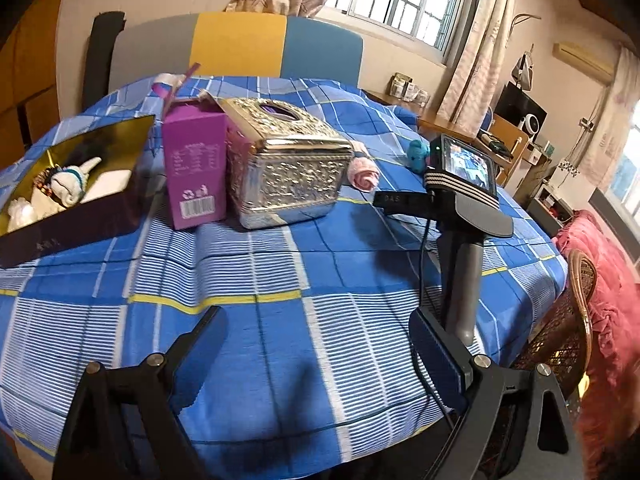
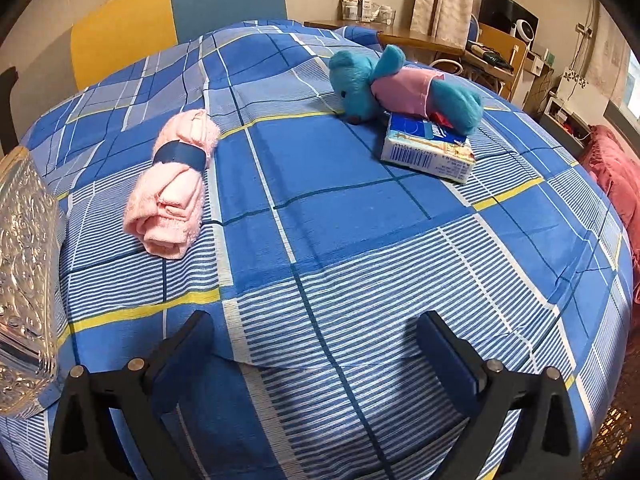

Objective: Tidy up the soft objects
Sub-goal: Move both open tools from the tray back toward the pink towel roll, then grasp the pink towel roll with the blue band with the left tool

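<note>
A rolled pink towel (image 2: 172, 186) with a dark band lies on the blue checked cloth, left of centre in the right wrist view. A blue plush bear (image 2: 394, 86) in a pink shirt lies farther back, partly on a tissue pack (image 2: 430, 152). My right gripper (image 2: 316, 344) is open and empty, well short of both. My left gripper (image 1: 316, 344) is open and empty over the cloth. In the left wrist view the towel (image 1: 364, 172) and bear (image 1: 418, 154) show behind a silver box, and the right gripper's body (image 1: 460, 200) stands at right. A dark open box (image 1: 72, 192) at left holds white soft items.
A silver embossed tissue box (image 1: 288, 164) and a purple carton (image 1: 196, 164) stand mid-table; the silver box also shows at the left edge of the right wrist view (image 2: 24, 280). A chair back (image 1: 240, 44) is behind the table. A wicker chair (image 1: 568, 332) with a red cloth is at right.
</note>
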Demonstrator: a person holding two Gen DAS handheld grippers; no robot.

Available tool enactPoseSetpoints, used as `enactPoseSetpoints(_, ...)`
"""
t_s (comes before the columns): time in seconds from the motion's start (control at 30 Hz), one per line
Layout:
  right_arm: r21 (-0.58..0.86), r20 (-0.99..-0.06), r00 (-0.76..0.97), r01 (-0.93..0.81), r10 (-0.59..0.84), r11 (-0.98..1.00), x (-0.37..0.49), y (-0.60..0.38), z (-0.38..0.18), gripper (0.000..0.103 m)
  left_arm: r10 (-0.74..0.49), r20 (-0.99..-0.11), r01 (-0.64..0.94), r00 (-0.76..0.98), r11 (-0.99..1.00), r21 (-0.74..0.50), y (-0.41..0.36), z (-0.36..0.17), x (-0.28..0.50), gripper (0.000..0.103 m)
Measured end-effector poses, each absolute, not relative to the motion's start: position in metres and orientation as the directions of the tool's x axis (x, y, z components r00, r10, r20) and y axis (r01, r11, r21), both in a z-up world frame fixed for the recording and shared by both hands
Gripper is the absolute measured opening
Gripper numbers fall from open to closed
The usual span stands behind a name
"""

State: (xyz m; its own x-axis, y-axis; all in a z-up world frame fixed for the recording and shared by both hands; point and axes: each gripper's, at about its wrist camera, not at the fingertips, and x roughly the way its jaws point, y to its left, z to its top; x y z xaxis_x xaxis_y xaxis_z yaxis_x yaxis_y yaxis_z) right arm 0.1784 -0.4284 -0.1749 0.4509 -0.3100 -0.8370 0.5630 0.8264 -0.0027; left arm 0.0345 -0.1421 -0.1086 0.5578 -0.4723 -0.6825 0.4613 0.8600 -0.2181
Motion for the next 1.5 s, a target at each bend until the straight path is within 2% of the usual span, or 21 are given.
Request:
enactPoseSetpoints(0.23, 0.002, -0.837, 0.453, 0.563, -0.307, 0.826, 0.180, -0.428, -0.175, 0.103, -0.492, -0.673, 0.527, 0.553, 0.832, -0.176, -0.157, -0.102, 0.024, 0.092)
enactPoseSetpoints(0.93, 0.002, -0.836, 0.455, 0.563, -0.307, 0.827, 0.179, -0.428, -0.175, 0.103, -0.492, -0.669, 0.488, 0.558, 0.846, -0.215, -0.148, -0.098, 0.048, 0.092)
enactPoseSetpoints(1.27, -0.006, -0.840, 0.446, 0.562, -0.309, 0.827, 0.182, -0.428, -0.176, 0.103, -0.515, -0.621, 0.490, 0.591, 0.841, -0.230, -0.163, -0.058, 0.080, 0.094)
enactPoseSetpoints(1.5, -0.001, -0.861, 0.418, 0.570, -0.291, 0.822, 0.194, -0.438, -0.172, 0.102, -0.533, -0.600, 0.562, 0.597, 0.811, -0.161, -0.230, -0.025, 0.119, 0.096)
